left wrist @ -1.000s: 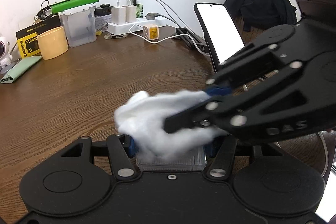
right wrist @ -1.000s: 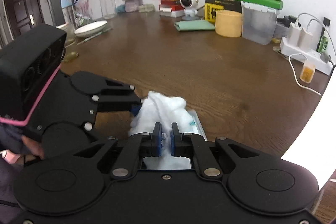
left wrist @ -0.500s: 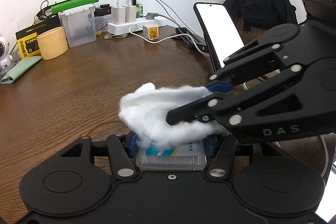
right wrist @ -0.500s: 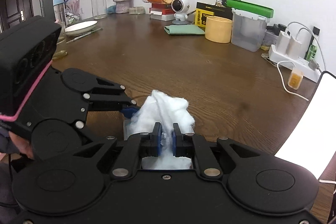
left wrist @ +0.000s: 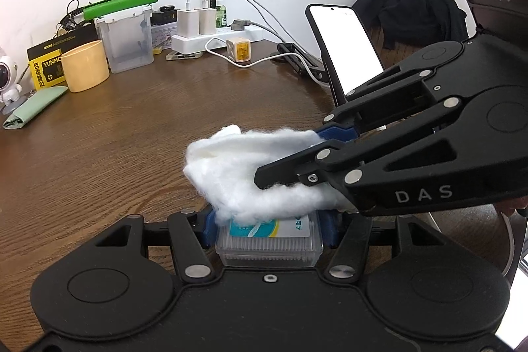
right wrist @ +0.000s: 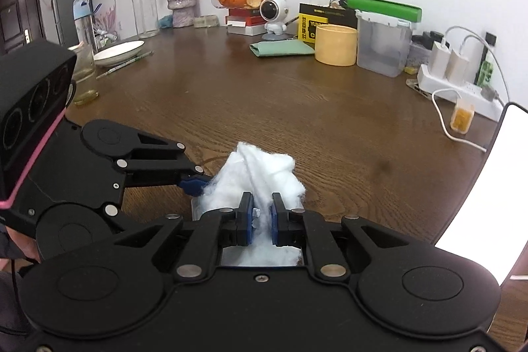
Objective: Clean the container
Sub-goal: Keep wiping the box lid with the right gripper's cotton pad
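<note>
Carefully, your left gripper pinched the small clear box while your right gripper squeezed the cotton wad, which could slip out.

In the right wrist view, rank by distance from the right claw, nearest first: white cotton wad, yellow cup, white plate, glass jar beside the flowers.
1. White cotton wad: pinched in the right claw.
2. Yellow cup: back right, beside the clear tub.
3. White plate: left edge of the table.
4. Glass jar: far left, at the wall.
Cup versus plate is close.
</note>
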`<act>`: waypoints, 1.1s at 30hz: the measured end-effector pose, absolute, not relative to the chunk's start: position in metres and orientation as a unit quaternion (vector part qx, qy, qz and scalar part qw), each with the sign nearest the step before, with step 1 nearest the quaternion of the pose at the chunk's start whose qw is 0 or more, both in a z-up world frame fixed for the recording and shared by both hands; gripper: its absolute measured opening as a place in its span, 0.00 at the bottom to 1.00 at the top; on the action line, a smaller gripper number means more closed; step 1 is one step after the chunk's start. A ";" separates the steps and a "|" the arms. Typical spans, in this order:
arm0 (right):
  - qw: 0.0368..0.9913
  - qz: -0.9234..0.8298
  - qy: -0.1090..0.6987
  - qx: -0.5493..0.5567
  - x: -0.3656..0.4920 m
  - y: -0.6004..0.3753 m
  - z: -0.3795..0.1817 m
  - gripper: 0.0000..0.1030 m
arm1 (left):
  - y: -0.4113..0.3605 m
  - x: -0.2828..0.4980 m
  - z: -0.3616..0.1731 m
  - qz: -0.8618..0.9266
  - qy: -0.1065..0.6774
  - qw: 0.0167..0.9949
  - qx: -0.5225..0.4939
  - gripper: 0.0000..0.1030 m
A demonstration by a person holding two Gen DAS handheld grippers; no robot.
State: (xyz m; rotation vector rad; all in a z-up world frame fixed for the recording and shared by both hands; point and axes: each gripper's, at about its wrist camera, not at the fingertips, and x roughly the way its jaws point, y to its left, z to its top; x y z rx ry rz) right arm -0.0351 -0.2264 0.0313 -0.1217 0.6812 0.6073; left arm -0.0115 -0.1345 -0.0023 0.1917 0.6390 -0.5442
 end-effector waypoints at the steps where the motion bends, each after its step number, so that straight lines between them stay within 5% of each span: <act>1: 0.896 0.294 0.327 -0.061 -0.035 -0.226 0.031 0.12 | -0.134 -0.010 -0.002 -0.264 0.311 0.908 0.091 0.55; 33: 0.896 0.294 0.326 -0.062 -0.036 -0.228 0.030 0.10 | -0.131 -0.016 -0.001 -0.266 0.312 0.907 0.101 0.55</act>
